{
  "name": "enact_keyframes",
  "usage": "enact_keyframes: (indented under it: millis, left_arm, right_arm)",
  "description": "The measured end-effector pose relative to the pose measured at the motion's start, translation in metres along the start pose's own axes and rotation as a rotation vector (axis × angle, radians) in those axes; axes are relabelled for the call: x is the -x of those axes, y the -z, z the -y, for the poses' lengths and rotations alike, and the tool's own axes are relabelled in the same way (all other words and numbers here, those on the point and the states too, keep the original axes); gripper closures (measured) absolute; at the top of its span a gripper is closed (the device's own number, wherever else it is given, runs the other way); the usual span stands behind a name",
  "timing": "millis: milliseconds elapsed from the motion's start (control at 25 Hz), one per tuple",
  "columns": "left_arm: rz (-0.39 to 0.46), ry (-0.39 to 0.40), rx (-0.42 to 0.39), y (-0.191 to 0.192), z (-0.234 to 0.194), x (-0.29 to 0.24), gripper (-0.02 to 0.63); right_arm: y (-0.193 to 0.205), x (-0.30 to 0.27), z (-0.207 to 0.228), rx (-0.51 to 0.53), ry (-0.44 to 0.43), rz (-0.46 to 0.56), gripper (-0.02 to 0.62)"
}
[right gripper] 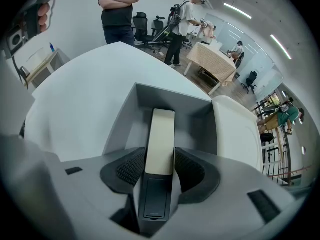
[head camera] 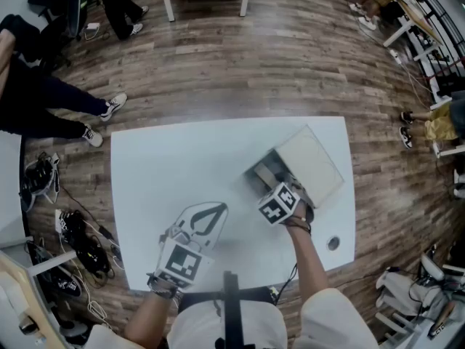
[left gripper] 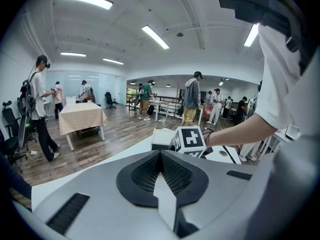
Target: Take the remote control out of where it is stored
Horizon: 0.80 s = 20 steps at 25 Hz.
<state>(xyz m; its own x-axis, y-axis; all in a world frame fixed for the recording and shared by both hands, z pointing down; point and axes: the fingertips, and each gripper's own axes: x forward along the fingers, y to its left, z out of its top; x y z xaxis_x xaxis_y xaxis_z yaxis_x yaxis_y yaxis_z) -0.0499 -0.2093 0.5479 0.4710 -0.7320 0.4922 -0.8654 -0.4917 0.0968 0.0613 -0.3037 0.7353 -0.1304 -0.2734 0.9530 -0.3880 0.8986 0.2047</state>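
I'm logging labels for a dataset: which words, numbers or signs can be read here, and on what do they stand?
No readable text anywhere.
On the right marker cube and the left marker cube: black-and-white square patterns, not words.
On the remote control: plain back, no legible print.

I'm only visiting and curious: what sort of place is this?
Probably an open-plan lab or shared workshop. It is a wide room with a wood-plank floor, ceiling strip lights and office chairs, and several people are standing around other tables.
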Motion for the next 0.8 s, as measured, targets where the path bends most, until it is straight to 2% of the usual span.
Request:
enact_keyframes:
  millis: [400,800]
  left_arm:
    - [0.000,-0.005,-0.005,0.0003,-0.0017,-0.0038,0.606]
    - [0.003,-0.016,0.004,0.0032,-0.0048,0.0061,0.606]
  right_arm:
    - [-0.0015,-0.0034,-0.0009,0.010,-0.027,-0.038,0.410]
    - [-0.0013,0.0026,0.0035,-0.029,0.027,0.048,0.416]
